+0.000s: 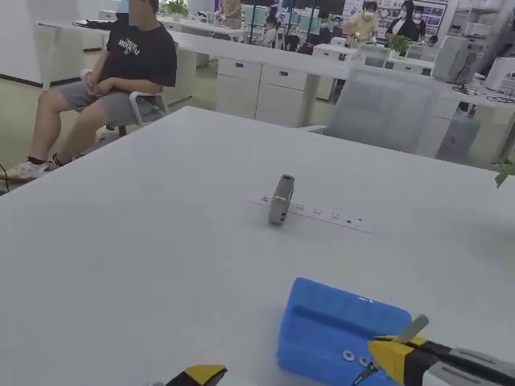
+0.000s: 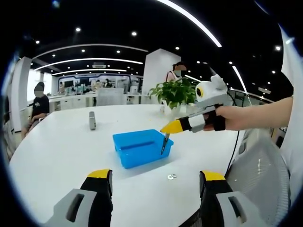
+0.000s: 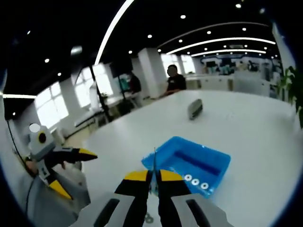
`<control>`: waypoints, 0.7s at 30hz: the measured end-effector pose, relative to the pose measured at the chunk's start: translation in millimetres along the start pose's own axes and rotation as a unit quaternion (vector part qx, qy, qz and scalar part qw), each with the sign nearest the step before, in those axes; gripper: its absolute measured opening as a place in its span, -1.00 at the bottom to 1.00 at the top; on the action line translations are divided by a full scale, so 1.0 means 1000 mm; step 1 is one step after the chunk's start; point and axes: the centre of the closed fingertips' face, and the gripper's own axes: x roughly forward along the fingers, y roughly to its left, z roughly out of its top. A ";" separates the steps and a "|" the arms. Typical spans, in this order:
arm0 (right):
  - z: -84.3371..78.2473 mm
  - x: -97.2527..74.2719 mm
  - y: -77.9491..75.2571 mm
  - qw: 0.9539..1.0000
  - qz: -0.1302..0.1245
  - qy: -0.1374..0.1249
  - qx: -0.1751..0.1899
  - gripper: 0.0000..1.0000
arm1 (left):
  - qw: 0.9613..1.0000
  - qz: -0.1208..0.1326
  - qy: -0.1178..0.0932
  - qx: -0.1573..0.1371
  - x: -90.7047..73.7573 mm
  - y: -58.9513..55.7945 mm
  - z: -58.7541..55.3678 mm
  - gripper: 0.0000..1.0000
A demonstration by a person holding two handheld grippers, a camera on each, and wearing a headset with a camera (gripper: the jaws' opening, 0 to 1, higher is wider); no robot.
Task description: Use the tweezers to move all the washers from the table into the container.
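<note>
At the bottom centre of the right gripper view, the right gripper (image 3: 154,176) has its yellow-tipped fingers (image 3: 137,176) pressed almost together. They pinch the tweezers (image 3: 154,163), whose thin tips rise over the near-left corner of the blue container (image 3: 215,161). Three washers (image 3: 196,181) lie in a row along the container's lower edge (inside it or on its rim, I cannot tell). At the bottom of the left gripper view, the left gripper (image 2: 156,176) is spread wide and holds nothing. Two washers (image 2: 172,177) lie on the white table (image 2: 61,151) between its fingers, just below the container. The seated person (image 1: 133,60) at the upper left of the head view wears a black shirt with white print too small to read.
</note>
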 end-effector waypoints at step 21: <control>-0.057 -0.006 0.003 0.998 0.004 0.045 0.033 -0.93 | 1.000 0.001 0.009 0.009 0.001 0.000 -0.003 0.50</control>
